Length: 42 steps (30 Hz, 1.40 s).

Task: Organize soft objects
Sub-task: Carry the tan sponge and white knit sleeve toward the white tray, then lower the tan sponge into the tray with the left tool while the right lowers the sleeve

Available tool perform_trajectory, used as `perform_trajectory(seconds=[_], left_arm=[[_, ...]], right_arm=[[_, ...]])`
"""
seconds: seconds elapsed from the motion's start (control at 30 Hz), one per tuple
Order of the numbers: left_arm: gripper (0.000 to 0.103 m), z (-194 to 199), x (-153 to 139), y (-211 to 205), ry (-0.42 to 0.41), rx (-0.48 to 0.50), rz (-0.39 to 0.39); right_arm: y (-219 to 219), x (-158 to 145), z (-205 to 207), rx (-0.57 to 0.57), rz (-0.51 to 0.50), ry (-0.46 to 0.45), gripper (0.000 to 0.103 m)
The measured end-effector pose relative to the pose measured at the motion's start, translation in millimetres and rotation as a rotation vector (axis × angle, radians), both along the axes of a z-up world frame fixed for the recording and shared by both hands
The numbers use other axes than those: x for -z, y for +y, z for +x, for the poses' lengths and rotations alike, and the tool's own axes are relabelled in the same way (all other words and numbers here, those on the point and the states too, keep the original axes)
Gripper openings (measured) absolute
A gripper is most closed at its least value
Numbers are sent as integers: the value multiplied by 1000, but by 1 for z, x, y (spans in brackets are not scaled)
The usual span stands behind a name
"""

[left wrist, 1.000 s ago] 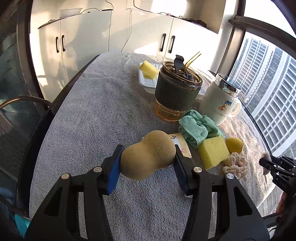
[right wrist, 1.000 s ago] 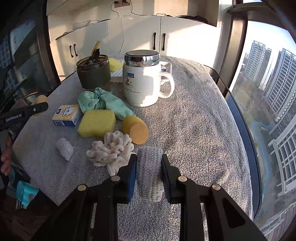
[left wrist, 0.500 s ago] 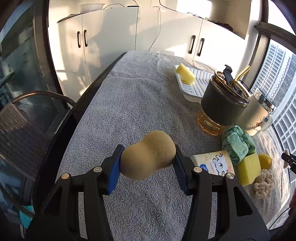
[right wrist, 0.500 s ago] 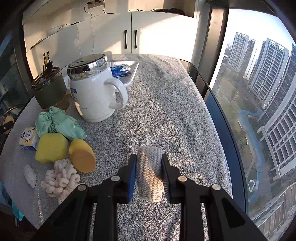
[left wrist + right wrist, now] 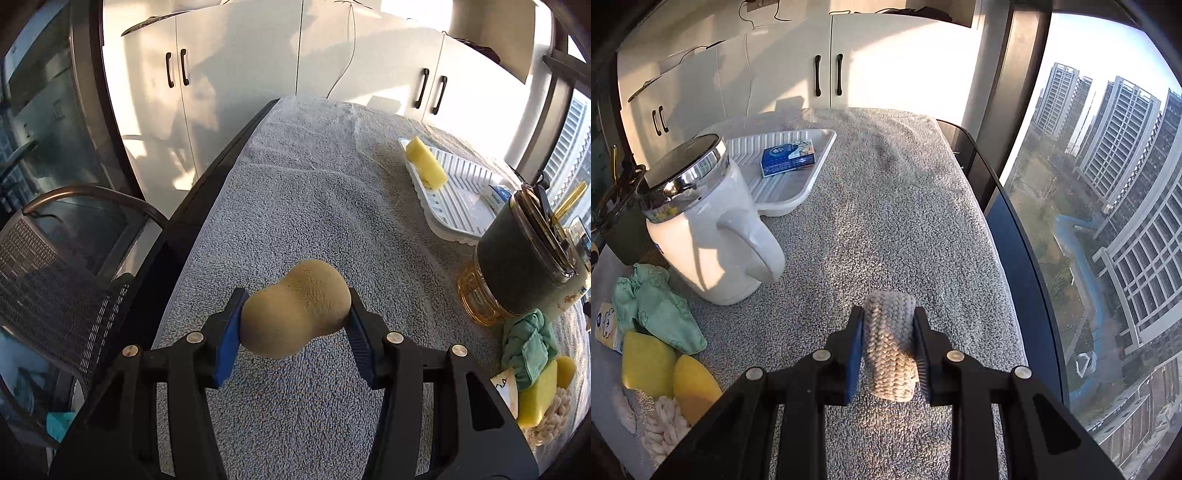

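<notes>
A grey towel (image 5: 332,206) covers the table in front of white cabinets. At lower centre of the left wrist view, the left gripper (image 5: 293,325) clamps a tan peanut-shaped sponge (image 5: 295,308) above the towel. At lower centre of the right view, the right gripper (image 5: 888,349) squeezes a grey knitted roll (image 5: 889,343), with a white mug (image 5: 709,236) at left.

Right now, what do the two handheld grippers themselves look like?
Both match: the left gripper and right gripper have matte black angular linkage arms with round silver pivot screws and flat blue ribbed pads inside each finger. No cables, sleeves or markings show.
</notes>
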<state>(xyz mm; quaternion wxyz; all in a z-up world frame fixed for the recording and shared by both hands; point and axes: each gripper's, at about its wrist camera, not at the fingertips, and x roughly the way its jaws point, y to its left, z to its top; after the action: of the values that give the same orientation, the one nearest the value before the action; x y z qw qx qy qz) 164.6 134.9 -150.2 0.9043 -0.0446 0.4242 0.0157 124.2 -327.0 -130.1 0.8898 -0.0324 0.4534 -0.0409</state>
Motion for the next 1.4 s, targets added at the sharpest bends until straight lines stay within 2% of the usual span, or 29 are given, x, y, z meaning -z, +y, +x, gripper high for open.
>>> perform_trajectory(seconds=[0.23,0.43,0.67,0.8,0.97,1.1,1.23,1.4], left_arm=[[49,45,4,5,3,-9,29],[49,82,-5,-9,-24,24,39],[49,120,-21,-49,-62,137,61],[49,137,-24,-74,-37,213,76],[49,152,-30,-95,-15,291,11],[49,170,-26,-107,67,352,-87],[49,181,-18,-112,137,370,-176],[49,183,-10,-125,186,408,-167]], right_arm=[[-6,1,44,5,14,2,27],[-8,-1,87,-6,13,3,27],[3,-4,136,-56,44,16,27],[16,-8,160,-88,49,18,27],[35,-13,184,-147,78,25,27],[54,-14,198,-211,85,44,27],[72,-8,208,-259,62,74,27],[80,5,219,-340,145,154,27]])
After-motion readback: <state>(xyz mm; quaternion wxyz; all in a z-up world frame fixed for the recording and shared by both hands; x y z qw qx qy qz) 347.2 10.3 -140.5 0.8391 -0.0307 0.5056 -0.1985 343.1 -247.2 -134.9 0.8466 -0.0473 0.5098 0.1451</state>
